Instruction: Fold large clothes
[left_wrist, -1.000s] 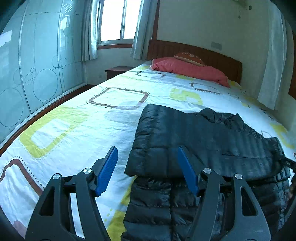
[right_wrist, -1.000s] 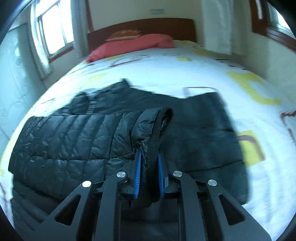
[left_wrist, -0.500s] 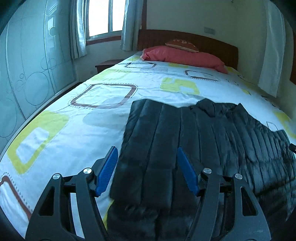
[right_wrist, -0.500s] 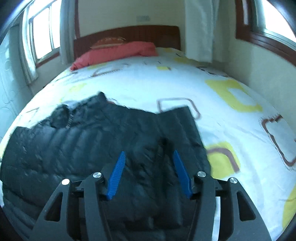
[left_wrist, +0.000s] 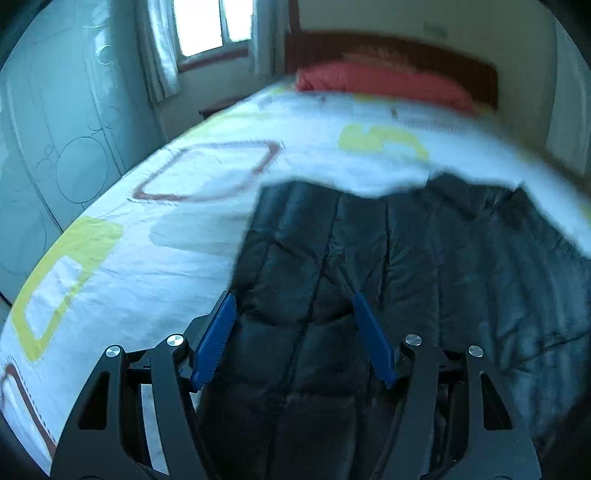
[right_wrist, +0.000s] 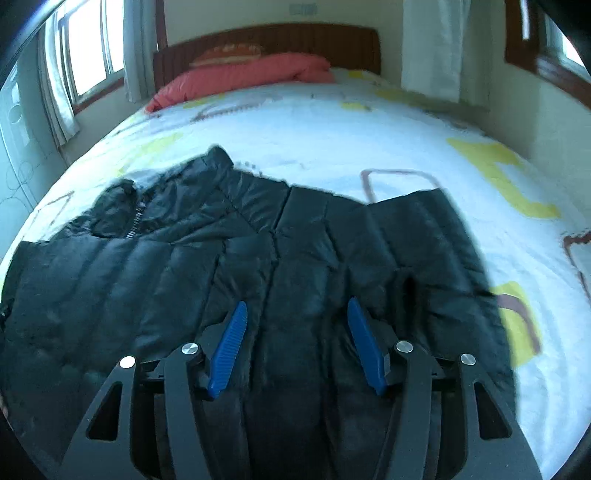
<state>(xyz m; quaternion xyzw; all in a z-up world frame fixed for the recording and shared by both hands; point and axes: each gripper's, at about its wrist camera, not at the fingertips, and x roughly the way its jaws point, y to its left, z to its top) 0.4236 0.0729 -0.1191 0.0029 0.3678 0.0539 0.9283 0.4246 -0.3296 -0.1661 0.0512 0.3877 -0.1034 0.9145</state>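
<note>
Lying folded on the patterned white bedsheet (right_wrist: 332, 122), centre to lower frame: black quilted puffer jacket (right_wrist: 258, 266). Right gripper (right_wrist: 295, 317) fingers just opened, apart, jacket unpressed between; left gripper (left_wrist: 291, 314) fingers apart. Risk: slippery padded folds springing open; lowered fingers snagging layers.

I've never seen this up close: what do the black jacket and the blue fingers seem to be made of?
The black jacket looks like a padded puffer with a smooth, slightly glossy synthetic shell: stitched channels and a soft sheen show. The blue fingers look like matte moulded plastic or rubber, with fine ribbing across their faces.
</note>
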